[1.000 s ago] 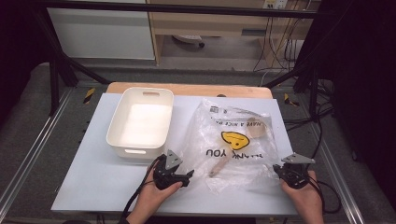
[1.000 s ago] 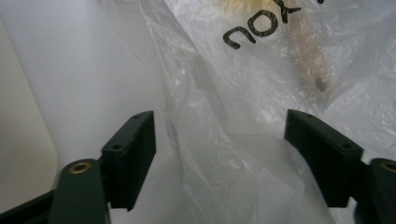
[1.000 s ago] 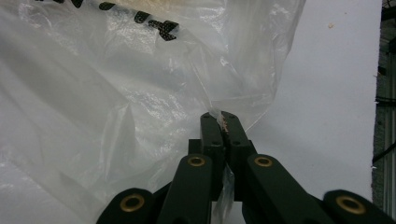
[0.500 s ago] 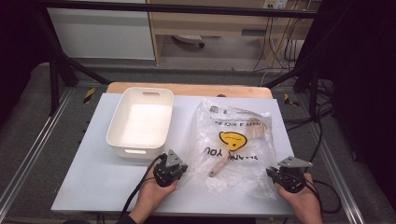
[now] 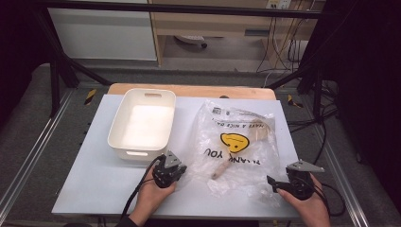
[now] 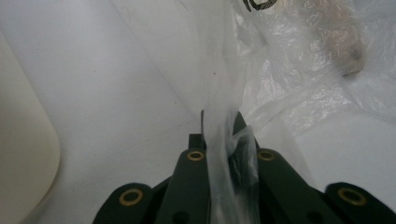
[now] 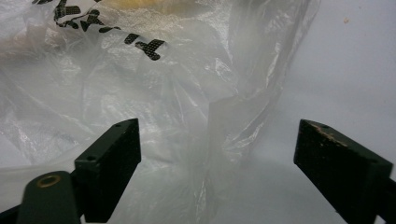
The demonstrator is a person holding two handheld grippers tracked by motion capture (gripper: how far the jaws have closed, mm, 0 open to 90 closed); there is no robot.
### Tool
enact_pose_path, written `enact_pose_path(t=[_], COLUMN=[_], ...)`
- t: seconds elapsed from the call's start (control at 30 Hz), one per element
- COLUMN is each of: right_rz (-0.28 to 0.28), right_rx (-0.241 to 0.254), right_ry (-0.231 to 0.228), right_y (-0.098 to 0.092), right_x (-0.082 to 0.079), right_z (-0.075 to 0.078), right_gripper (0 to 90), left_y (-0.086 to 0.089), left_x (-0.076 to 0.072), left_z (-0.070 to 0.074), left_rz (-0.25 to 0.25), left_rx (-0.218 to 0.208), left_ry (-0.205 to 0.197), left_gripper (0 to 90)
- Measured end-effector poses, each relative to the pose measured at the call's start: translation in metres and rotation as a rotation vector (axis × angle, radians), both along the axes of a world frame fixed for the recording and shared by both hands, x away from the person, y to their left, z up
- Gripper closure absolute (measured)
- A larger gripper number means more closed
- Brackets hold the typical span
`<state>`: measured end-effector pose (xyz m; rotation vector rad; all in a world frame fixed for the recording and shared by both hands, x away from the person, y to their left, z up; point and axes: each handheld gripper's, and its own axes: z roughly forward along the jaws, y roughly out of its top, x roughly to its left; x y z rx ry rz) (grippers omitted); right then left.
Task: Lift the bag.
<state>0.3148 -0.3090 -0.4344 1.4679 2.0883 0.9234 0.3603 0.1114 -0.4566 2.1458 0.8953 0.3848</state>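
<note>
A clear plastic bag (image 5: 236,142) with a yellow smiley and black print lies flat on the white table. Inside it is a wooden-handled tool (image 5: 221,168). My left gripper (image 5: 183,171) is at the bag's near-left corner; its jaws have just been closing. In the left gripper view it (image 6: 223,130) is shut on a bunched fold of the bag (image 6: 289,79). My right gripper (image 5: 270,181) is at the near-right corner; its jaws have just been opening. In the right gripper view it (image 7: 217,140) stands open, with a loose fold of the bag (image 7: 140,93) between the pads, untouched.
A white plastic tub (image 5: 137,152) stands empty to the left of the bag, close to my left gripper, and it is the pale wall (image 6: 23,154) in the left gripper view. A wooden board (image 5: 189,90) edges the table's far side.
The left jaws have closed onto the bag's edge. The right jaws, shut before, now stand wide apart. Both hands stayed almost in place.
</note>
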Motion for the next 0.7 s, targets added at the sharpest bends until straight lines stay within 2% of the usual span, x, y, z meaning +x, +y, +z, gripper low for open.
enact_pose_path(t=[0.07,0.17,0.4,0.53,0.7], right_rz=[-0.001,0.008,0.061,0.095,0.149], right_rx=[0.012,0.021,0.002,-0.005,-0.051], right_ry=[0.004,0.04,0.08,0.078,0.066], right_y=[-0.001,-0.001,0.006,0.011,0.021], right_x=[-0.001,-0.002,-0.002,-0.003,-0.008], right_z=[-0.001,-0.008,-0.02,-0.021,-0.021], right_gripper=[13.9,11.4,5.7,5.4,10.5], left_y=[0.001,0.002,0.003,0.003,0.002], left_x=[0.0,0.001,0.001,0.001,0.0], left_z=[0.0,0.0,0.0,-0.001,-0.001], left_rz=[-0.001,0.002,0.002,0.003,0.005], left_rx=[0.0,0.0,0.003,0.001,0.002], left_ry=[0.0,-0.001,-0.006,-0.008,-0.012], left_gripper=[88.9,89.0,89.1,89.1,89.1])
